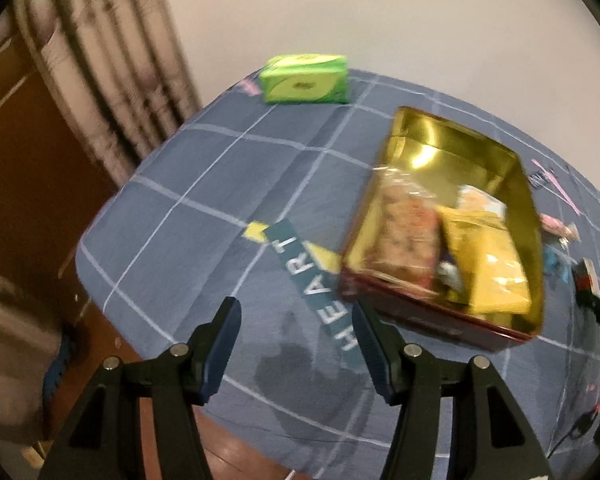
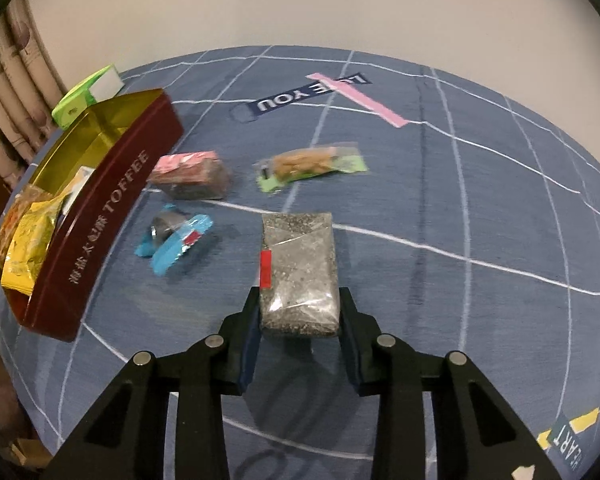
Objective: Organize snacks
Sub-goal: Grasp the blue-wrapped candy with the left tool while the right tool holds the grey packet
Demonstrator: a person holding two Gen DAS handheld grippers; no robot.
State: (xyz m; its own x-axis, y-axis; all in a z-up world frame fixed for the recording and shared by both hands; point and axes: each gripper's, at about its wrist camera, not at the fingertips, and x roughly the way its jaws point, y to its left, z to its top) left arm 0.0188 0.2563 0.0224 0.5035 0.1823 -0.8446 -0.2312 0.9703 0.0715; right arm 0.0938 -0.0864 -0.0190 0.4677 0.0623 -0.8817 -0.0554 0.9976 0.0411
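Note:
My right gripper [image 2: 300, 292] is shut on a grey speckled snack packet [image 2: 300, 264] with a red tab, gripping its near end just above the blue checked cloth. To its left stands the open dark-red toffee tin [image 2: 112, 216], gold inside, holding yellow packets [image 2: 32, 232] and other snacks. Loose on the cloth lie a pink packet [image 2: 192, 174], a blue-wrapped snack [image 2: 176, 240] and a clear-and-green packet [image 2: 312, 164]. My left gripper [image 1: 294, 304] is open and empty over the cloth, just left of the tin [image 1: 440, 140].
A green box [image 1: 306, 80] stands at the far edge of the cloth behind the tin. The cloth-covered surface [image 1: 204, 240] ends at the left, where brown floor and a curtain [image 1: 112, 92] show. A wall rises behind.

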